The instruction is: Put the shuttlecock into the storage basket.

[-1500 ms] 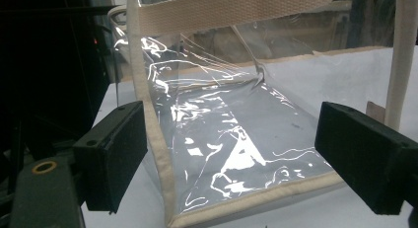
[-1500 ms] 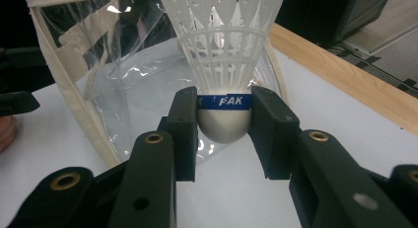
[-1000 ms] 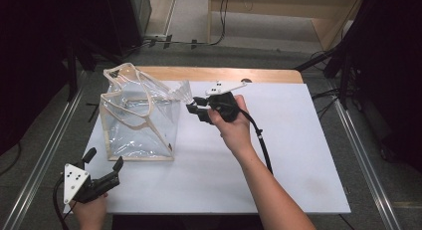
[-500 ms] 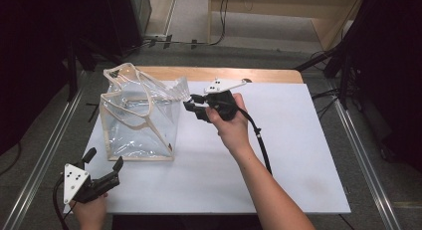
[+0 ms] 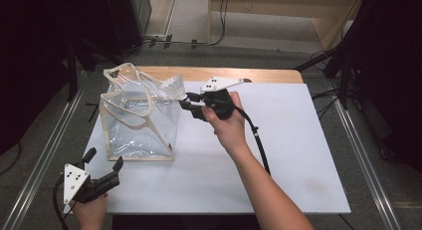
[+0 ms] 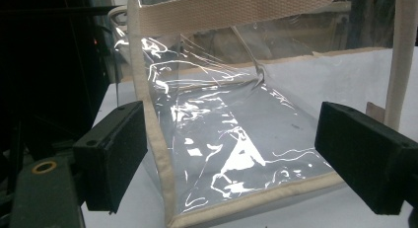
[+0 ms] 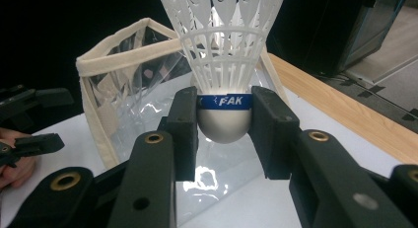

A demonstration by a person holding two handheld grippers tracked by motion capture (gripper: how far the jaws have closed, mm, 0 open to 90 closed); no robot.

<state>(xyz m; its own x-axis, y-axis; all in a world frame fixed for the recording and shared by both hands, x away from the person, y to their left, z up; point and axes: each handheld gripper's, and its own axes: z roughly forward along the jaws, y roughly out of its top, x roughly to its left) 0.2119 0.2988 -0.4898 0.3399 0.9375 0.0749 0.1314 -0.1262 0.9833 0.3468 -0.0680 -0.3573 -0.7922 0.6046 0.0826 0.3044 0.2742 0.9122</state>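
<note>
White plastic shuttlecock (image 7: 223,65), pinched at its cork by the right gripper (image 7: 224,120) beside the clear bag (image 5: 137,118) near the table's (image 5: 298,155) far left corner, should probably clear the rim before release, while the left gripper (image 5: 102,163) waits open and empty at the near left corner.

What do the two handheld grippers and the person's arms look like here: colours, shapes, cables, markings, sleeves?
Both grippers are black, each with two blocky rectangular jaws. The left gripper and the right gripper each carry a pale three-cornered plate with small dark dots. Brass-coloured rings sit in the right gripper's jaw arms. A black cable trails from the right gripper along the forearm. No sleeves reach the forearms.
</note>
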